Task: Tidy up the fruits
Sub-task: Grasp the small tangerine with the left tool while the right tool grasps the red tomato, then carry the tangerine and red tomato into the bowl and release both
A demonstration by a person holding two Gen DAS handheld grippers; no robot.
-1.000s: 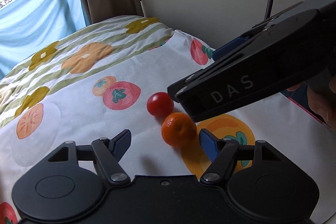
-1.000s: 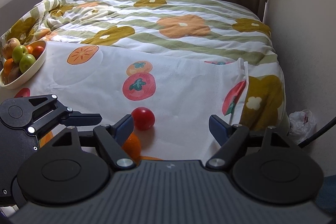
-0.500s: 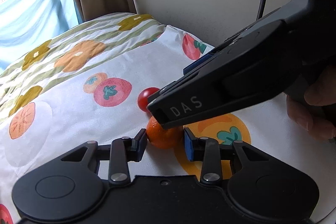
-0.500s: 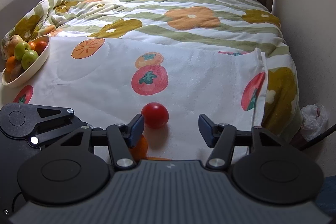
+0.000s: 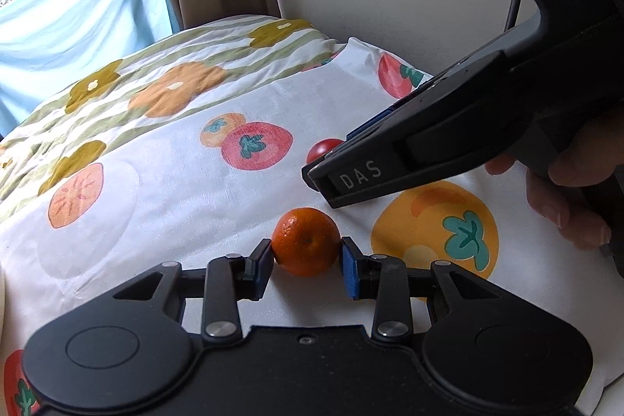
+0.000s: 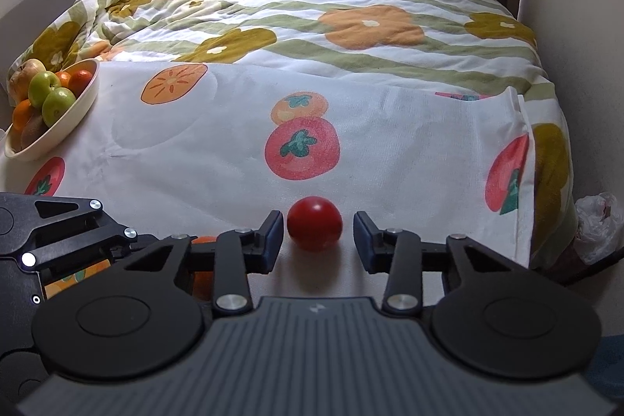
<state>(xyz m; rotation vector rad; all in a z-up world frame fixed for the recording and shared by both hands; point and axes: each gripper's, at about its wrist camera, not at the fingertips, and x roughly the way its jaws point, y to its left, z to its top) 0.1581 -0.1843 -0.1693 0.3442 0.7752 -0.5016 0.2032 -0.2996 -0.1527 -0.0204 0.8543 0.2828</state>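
- On the white cloth [image 6: 202, 158] with printed fruits, far left, a cream bowl [image 6: 84, 106] holds green apples and oranges.
- Nearer, a small orange mandarin [image 5: 305, 241] with dimpled peel sits on the cloth; the left gripper [image 5: 305, 266] has closed on it, both blue pads pressing its sides.
- Just right and farther, a smooth, shiny red tomato [image 6: 315, 223] lies on the cloth.
- Right gripper [image 6: 316, 240] has just been closing; its jaws stand a little apart around the tomato, with a small gap on each side, not yet touching.
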